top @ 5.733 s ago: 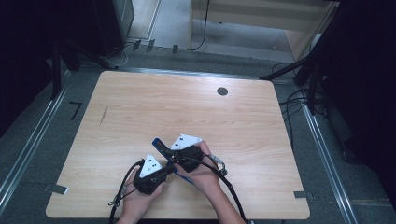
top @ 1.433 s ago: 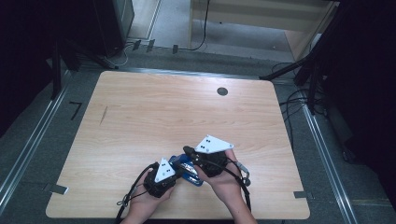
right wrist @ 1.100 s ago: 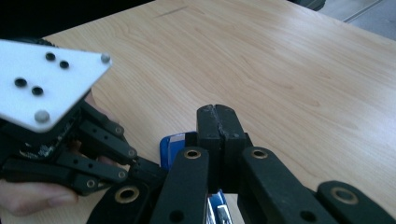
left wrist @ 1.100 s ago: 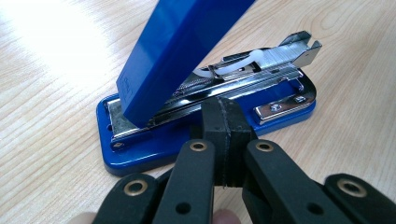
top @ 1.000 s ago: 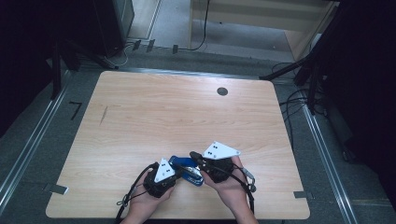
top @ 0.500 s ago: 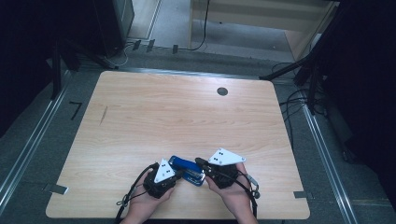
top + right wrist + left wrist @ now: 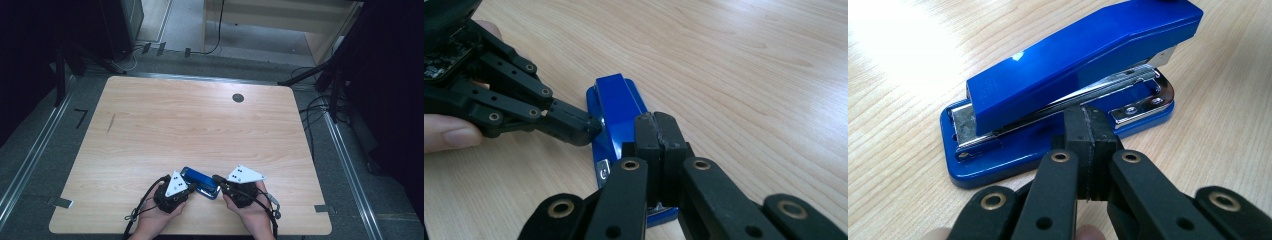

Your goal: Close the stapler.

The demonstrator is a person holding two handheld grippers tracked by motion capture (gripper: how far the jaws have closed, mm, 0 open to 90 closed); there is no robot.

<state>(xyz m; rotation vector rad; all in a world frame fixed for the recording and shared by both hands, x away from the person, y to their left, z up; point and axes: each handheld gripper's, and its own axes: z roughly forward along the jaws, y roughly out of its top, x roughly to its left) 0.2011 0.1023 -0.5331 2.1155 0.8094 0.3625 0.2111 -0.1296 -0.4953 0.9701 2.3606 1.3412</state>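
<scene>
A blue stapler (image 7: 199, 181) lies flat on the wooden table (image 7: 200, 130) near its front edge, between my two grippers. My left gripper (image 7: 192, 187) is shut and empty, its tips against the stapler's long side (image 7: 1063, 75) at the base. It also appears at the left of the right gripper view (image 7: 574, 122), touching the stapler (image 7: 616, 107). My right gripper (image 7: 216, 178) is shut too, with nothing in it; its tips (image 7: 655, 130) rest at the stapler's other end, over the chrome back part.
A black round grommet (image 7: 238, 98) sits in the table's far right part. A short dark mark (image 7: 111, 123) lies at the left. Cables trail from both grippers over the front edge. The table's front edge runs just below the hands.
My right gripper has come down and shifted right, toward the front edge, settling at the stapler's right end. The left gripper and the stapler have stayed in place over the last second.
</scene>
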